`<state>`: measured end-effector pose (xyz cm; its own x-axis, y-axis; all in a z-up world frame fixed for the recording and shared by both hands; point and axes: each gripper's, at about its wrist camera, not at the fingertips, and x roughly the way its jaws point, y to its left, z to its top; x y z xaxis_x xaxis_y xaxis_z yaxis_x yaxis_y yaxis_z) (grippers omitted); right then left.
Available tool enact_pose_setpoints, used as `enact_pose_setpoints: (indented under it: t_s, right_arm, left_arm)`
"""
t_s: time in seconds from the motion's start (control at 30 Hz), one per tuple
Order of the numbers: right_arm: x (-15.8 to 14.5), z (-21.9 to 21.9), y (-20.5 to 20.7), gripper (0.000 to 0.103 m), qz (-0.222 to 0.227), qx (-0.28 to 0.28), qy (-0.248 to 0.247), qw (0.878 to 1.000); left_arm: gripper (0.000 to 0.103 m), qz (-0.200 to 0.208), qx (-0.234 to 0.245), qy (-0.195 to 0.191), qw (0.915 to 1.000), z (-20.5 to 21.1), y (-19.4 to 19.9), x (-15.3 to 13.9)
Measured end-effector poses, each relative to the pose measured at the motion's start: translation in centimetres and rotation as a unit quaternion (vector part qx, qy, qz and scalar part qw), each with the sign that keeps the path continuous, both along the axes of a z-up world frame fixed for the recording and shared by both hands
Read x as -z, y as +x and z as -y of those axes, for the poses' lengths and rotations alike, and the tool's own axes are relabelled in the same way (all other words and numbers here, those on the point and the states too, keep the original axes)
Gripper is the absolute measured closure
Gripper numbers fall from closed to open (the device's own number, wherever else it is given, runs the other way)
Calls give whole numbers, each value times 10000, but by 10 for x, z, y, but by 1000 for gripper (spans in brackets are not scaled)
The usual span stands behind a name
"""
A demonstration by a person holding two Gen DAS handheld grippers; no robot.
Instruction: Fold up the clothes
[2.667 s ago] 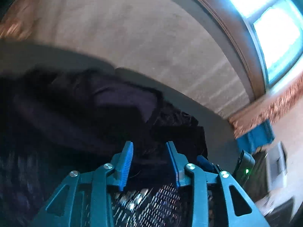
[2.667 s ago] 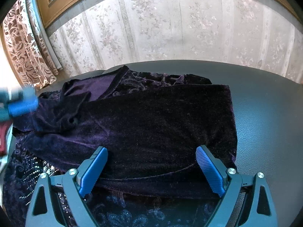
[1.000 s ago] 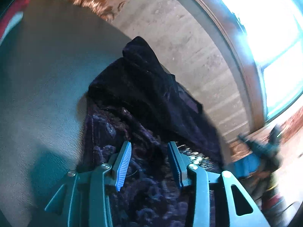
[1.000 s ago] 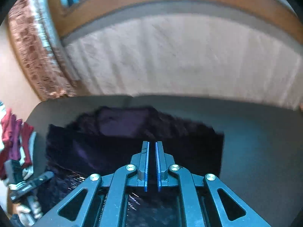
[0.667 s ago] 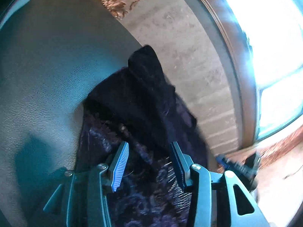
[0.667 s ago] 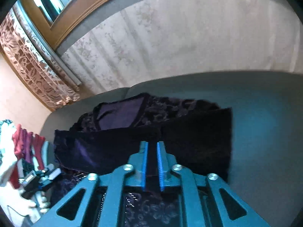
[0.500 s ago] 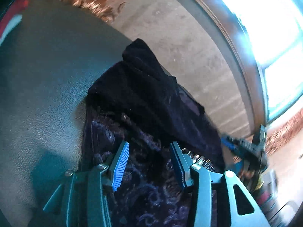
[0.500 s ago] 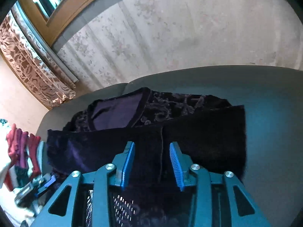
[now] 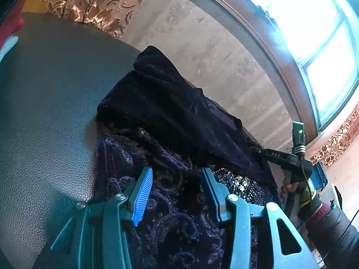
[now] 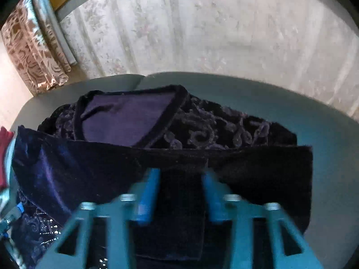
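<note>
The left hand-held gripper hangs with its jaws apart over the patterned part of the dark purple garment, gripping nothing. The right hand-held gripper, blurred, is likewise parted above the garment's plain velvet fold. The garment lies folded on the dark worktop, spreading ahead of both. Beyond it stand a pale curtain and a window.

You've got a dark grey leather-textured table w/ pale floral-striped wallpaper behind. Brown-framed window blazes bright at right; brown-gold patterned curtain hangs by table's far left corner.
</note>
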<state>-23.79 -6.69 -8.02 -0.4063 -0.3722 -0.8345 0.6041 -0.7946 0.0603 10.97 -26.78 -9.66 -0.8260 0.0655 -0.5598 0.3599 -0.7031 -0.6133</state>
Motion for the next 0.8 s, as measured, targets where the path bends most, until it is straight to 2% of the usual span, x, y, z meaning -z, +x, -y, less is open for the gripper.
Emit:
enact_pose_setpoints:
  t_s: [0.1, 0.2, 0.33, 0.43, 0.53, 0.6, 0.7, 0.8]
  right_arm:
    - [-23, 15, 14, 96, -328, -349, 311, 9984]
    - [-74, 24, 28, 96, -832, -651, 258, 9941]
    - [-147, 9, 25, 96, -1204, -470, -163, 9915]
    - [-176, -13, 17, 96, -1246, -198, -310, 9915]
    - [-176, -35, 5, 96, -995, 101, -410, 9941]
    - [-159, -49, -4, 96, -743, 320, -404, 9959]
    - [-130, -64, -14, 96, -298, 536, -503, 9969]
    - [-107, -70, -14, 96, -22, 590, -601, 9964]
  left_arm:
    - [58, -40, 1, 54, 10000, 1, 1, 0]
    - [58, -25, -11, 47, 10000, -2, -5, 0]
    - [61, 207, -153, -78, 9996, -3, -5, -7]
    - [61, 361, -296, -429, 9980, -1, 6, -19]
    - [61, 590, -151, -959, 9935, -6, -9, -25]
    - [58, 742, -53, -1311, 9886, -10, -18, -28]
    - [57, 967, 93, -1835, 9782, -15, -32, -34]
    - [56, 1188, 239, -2352, 9644, -20, -47, -40]
